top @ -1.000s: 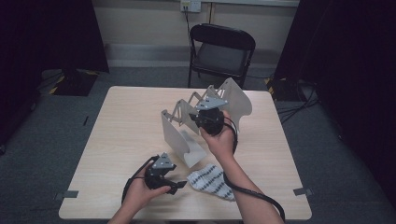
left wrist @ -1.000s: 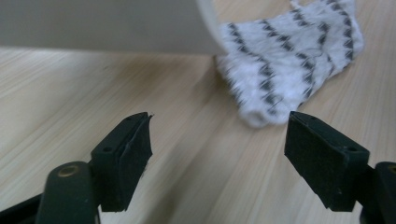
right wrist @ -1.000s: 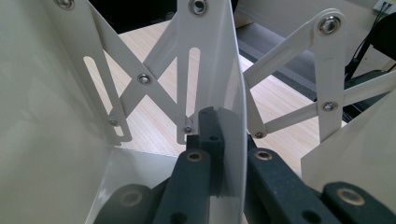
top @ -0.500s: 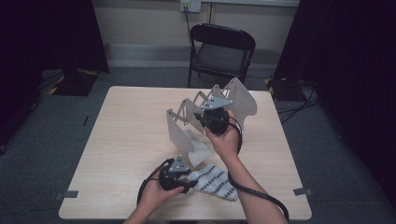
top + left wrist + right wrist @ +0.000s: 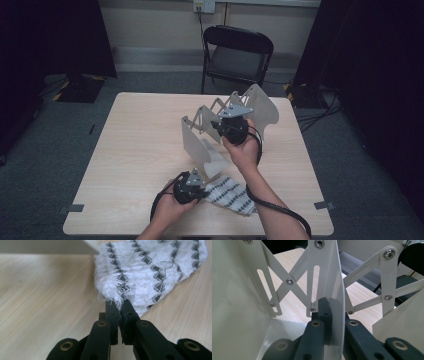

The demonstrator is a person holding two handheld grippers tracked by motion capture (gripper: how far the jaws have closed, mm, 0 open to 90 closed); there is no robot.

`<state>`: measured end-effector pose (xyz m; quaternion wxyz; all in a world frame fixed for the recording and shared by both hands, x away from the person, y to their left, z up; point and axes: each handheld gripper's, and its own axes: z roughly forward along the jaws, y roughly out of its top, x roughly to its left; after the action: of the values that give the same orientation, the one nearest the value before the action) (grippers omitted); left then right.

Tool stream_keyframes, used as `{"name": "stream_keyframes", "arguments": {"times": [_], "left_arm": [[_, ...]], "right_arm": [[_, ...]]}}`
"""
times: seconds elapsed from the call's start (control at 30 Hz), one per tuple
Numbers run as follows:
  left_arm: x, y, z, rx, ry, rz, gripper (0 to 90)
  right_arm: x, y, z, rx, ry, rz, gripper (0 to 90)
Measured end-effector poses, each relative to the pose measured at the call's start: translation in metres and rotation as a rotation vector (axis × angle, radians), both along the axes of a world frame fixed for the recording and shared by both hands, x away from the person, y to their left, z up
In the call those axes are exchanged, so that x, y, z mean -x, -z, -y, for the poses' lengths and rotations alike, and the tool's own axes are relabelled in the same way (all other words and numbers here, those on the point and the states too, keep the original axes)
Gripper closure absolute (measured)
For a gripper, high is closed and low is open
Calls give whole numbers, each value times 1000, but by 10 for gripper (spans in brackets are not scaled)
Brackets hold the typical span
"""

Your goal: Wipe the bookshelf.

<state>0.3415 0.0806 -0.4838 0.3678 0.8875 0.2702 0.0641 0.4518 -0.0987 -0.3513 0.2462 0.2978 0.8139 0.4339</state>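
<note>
- Pale wood table (image 5: 135, 150) is filling the middle of a dim room, with grey carpet lying round it.
- On that table's near edge the black-and-white patterned cloth (image 5: 231, 196) is lying bunched, just in front of the folding metal rack (image 5: 200, 145).
- My left gripper (image 5: 119, 305) is pinching the cloth's frayed near edge; its jaws have just been closing and are now clamping together on the fabric, with loose threads sticking out beside them.
- My left hand (image 5: 169, 209) is resting low over the table's near edge, left of the cloth.
- My right gripper (image 5: 331, 305) is clamping one upright white panel of the rack, the jaws squeezing it from both sides.
- Beyond the rack, past the table's far edge, a black folding chair (image 5: 237, 50) is standing against the wall.
</note>
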Motion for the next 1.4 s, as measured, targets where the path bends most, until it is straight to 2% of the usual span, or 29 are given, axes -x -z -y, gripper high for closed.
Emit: {"name": "stream_keyframes", "arguments": {"times": [0.13, 0.23, 0.4, 0.53, 0.57, 0.73, 0.8, 0.93, 1.03, 1.07, 1.13, 1.23, 1.3, 1.4], "left_arm": [[-1, 0, -19, -2, -29, -4, 878], [-2, -1, -40, -3, -64, -12, 878], [-6, -3, -84, -33, -137, -19, 877], [-10, -4, -109, -50, -175, -20, 877], [-11, -3, -116, -41, -197, -27, 876], [-14, -4, -134, -50, -231, -32, 875], [-15, -4, -138, -34, -249, -24, 861], [-17, -6, -138, 19, -268, 5, 691], [-17, -16, -133, 57, -274, 45, 557], [-18, -20, -131, 66, -268, 44, 534], [-19, -27, -121, 76, -254, 54, 499], [-20, -31, -103, 77, -200, 60, 504], [-22, -30, -91, 91, -171, 43, 524], [-25, -19, -74, 85, -140, 19, 525]], "right_arm": [[1, 1, 4, 1, -3, -3, 890], [2, 1, 7, 2, -2, -2, 890], [3, 1, 13, 6, 0, 0, 890], [4, 3, 15, 11, -4, -2, 890], [4, 4, 15, 14, -6, -1, 890], [5, 10, 15, 18, -17, -8, 888], [5, 12, 15, 15, -18, -10, 888], [6, 14, 16, 13, -19, -7, 886], [7, 15, 17, 15, -19, -6, 885], [7, 15, 17, 17, -19, -6, 885], [7, 15, 17, 19, -18, -3, 884], [7, 16, 18, 17, -16, -4, 884], [7, 17, 18, 18, -16, -6, 882], [7, 17, 19, 19, -16, -4, 880]]}}
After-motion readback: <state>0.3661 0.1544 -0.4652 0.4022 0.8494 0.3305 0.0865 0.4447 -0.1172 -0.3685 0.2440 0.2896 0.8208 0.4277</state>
